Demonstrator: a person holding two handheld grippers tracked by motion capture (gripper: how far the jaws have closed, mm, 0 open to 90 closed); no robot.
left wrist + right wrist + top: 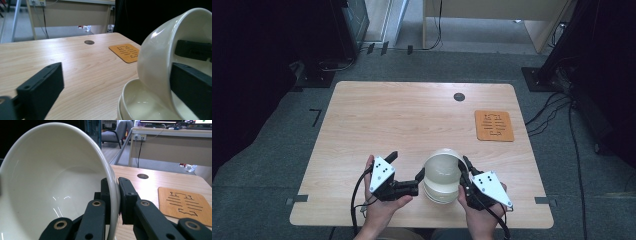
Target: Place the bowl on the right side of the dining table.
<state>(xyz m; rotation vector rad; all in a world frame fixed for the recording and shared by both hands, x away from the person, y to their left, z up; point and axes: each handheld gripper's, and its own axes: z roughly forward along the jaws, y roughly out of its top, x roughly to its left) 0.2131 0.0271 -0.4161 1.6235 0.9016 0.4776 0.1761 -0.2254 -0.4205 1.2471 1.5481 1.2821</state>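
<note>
clamping the rim of a white bowl (55, 185), the right gripper (113, 195) held it tipped on edge, one jaw inside the wall and one outside, pads pressed tight on the ceramic. in the high view the right gripper (468, 167) sat at the near right of the table (412, 120), the person's hand under its grey plate. the tilted white bowl (443, 167) hung over a stack of bowls (439, 195) at the near edge, a bit right of centre; its lower side looked just above or touching the top one, couldn't tell which. in the left gripper view the white bowl (160, 52) leaned over the stack of bowls (140, 105), with a black jaw showing inside the tilted one.

left gripper (404, 167) was just left of the stack, jaws spread wide, nothing pinched between them. its far finger pointed out over bare wood, its near finger reached toward the bowls; contact with them couldn't be told. in the left gripper view one finger (41, 88) stood at the left over the wood, the other finger (192, 92) was at the right, up against the tilted bowl.

an orange coaster (494, 125) with cut-out lines lay on the right side of the table, well apart from the bowls. a dark round hole (459, 97) sat near the far edge. orange coaster (186, 205) lay flat in the right gripper view too, beyond the jaws.
</note>
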